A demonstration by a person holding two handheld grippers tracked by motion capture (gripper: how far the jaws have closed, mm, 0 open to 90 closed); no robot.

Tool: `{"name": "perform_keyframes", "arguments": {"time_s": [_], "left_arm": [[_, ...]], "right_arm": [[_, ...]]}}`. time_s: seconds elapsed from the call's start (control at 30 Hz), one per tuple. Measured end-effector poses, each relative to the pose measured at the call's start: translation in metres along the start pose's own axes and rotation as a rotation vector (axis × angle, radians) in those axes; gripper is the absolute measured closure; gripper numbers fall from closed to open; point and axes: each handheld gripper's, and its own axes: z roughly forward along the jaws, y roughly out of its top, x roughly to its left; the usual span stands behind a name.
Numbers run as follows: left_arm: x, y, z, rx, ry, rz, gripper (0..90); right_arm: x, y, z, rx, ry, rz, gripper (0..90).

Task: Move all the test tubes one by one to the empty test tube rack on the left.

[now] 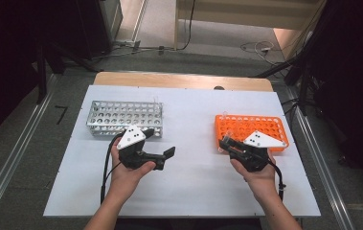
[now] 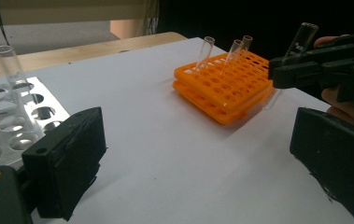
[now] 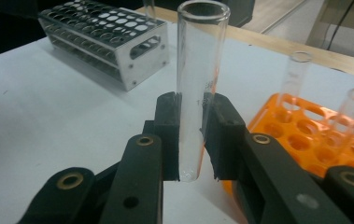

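Right gripper view: your right gripper (image 3: 192, 135) has its two black jaws clamped on a clear glass test tube (image 3: 198, 84). The pads pinch the tube's lower half; its rounded bottom hangs just below them and its open mouth stands well above. The tube sits close to upright between the jaws. To the right of it lies the orange rack (image 3: 305, 140), with two more empty tubes standing in its holes. At the far left sits the metal rack (image 3: 118, 42), apart from the gripper.

High view: you hold the right gripper (image 1: 227, 142) at the near left corner of the orange rack (image 1: 265, 125), on the right half of the white table sheet (image 1: 193, 182). The held tube is too thin to make out from up here. Your left gripper (image 1: 162, 154) rests in your left hand just near the metal rack (image 1: 121, 117), on the left half of the sheet, its jaws pointing right.

Left gripper view: your left gripper (image 2: 198, 163) stands wide open, nothing between its jaws, bare sheet under the gap. One tube stands in the metal rack (image 2: 20, 121) at the left. Across the table, the right gripper (image 2: 305, 70) carries the test tube (image 2: 300, 42) tilted, just beside the orange rack (image 2: 221, 88), in which three tubes lean.
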Motion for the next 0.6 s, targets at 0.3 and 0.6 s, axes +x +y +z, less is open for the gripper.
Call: {"name": "perform_keyframes", "arguments": {"time_s": [0.3,0.6], "left_arm": [[-0.013,0.003,0.005,0.011,-0.057,0.018,6.4],[-0.029,0.008,0.012,0.014,-0.091,0.026,19.5]], "right_arm": [[0.025,0.0,0.015,0.026,0.056,-0.052,74.0],[0.048,-0.002,0.027,0.054,0.106,-0.1,74.0]]}}
